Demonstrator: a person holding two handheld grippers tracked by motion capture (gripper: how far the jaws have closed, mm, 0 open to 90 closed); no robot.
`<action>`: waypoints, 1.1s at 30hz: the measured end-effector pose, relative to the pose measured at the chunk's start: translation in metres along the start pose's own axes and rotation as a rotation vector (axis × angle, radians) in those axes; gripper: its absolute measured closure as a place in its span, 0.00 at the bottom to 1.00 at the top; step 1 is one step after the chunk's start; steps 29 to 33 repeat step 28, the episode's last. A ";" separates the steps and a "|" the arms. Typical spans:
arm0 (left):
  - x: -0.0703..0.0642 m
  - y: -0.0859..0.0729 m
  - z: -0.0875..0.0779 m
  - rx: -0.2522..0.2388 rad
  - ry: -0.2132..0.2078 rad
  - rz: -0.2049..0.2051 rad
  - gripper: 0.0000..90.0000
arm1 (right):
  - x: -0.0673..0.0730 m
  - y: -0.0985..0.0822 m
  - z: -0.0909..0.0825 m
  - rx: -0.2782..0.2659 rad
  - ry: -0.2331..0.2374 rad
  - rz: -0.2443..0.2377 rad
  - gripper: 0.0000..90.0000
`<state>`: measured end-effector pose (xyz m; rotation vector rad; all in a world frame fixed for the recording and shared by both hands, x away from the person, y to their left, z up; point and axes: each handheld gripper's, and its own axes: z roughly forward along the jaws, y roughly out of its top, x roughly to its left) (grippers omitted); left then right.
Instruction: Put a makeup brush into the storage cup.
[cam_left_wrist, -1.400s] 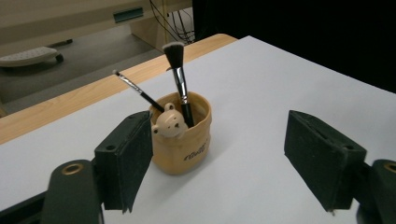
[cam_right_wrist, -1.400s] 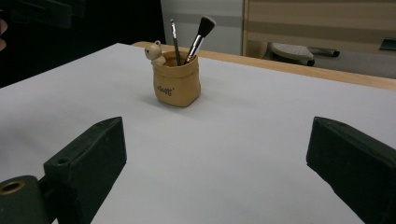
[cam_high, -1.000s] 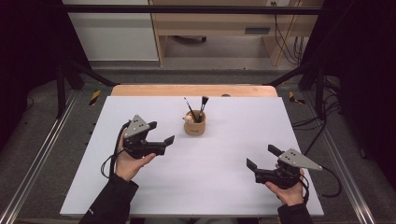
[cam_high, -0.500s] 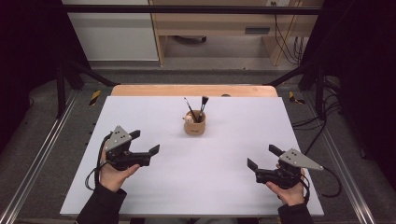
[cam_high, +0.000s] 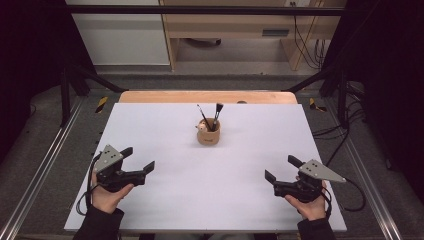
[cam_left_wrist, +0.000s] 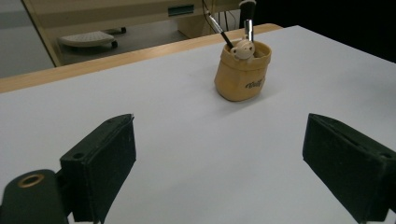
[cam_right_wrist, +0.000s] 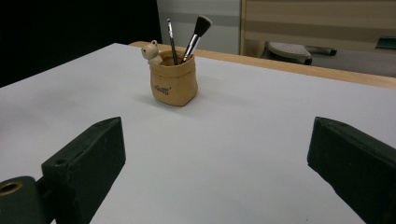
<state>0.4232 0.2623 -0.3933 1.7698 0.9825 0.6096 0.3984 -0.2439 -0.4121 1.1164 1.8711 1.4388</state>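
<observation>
A tan pouch-shaped holder (cam_high: 208, 135) stands upright at the middle of the white table top (cam_high: 165, 125). In it are a thin brush (cam_high: 202, 117), a fluffy black-tipped brush (cam_high: 218, 111) and a small bear figure (cam_left_wrist: 243, 46). My left gripper (cam_high: 141, 157) is at the near left, well apart from the holder (cam_left_wrist: 240, 77). Its jaws have just been opening and stand open with nothing between them (cam_left_wrist: 219, 158). My right gripper (cam_high: 278, 167) rests at the near right, open and empty (cam_right_wrist: 215, 163), facing the holder (cam_right_wrist: 173, 84).
A wooden strip (cam_high: 207, 96) borders the table's far edge. Metal frame rails (cam_high: 45, 165) run along both sides. Beyond the table are a wooden cabinet (cam_high: 235, 25), cables (cam_high: 305, 45) and a chair base (cam_left_wrist: 91, 38) on the floor.
My left hand has carried its gripper left and toward the near edge, away from the holder. The right gripper has kept still.
</observation>
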 end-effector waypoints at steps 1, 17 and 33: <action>0.001 -0.001 -0.002 -0.002 0.007 -0.002 0.10 | 0.000 0.000 0.000 0.000 0.001 0.001 0.05; 0.015 -0.023 -0.028 -0.027 0.062 -0.028 0.09 | 0.000 -0.002 -0.001 0.009 -0.004 -0.006 0.05; 0.017 -0.026 -0.025 -0.011 0.058 -0.037 0.08 | -0.001 -0.003 0.000 0.013 -0.003 -0.005 0.05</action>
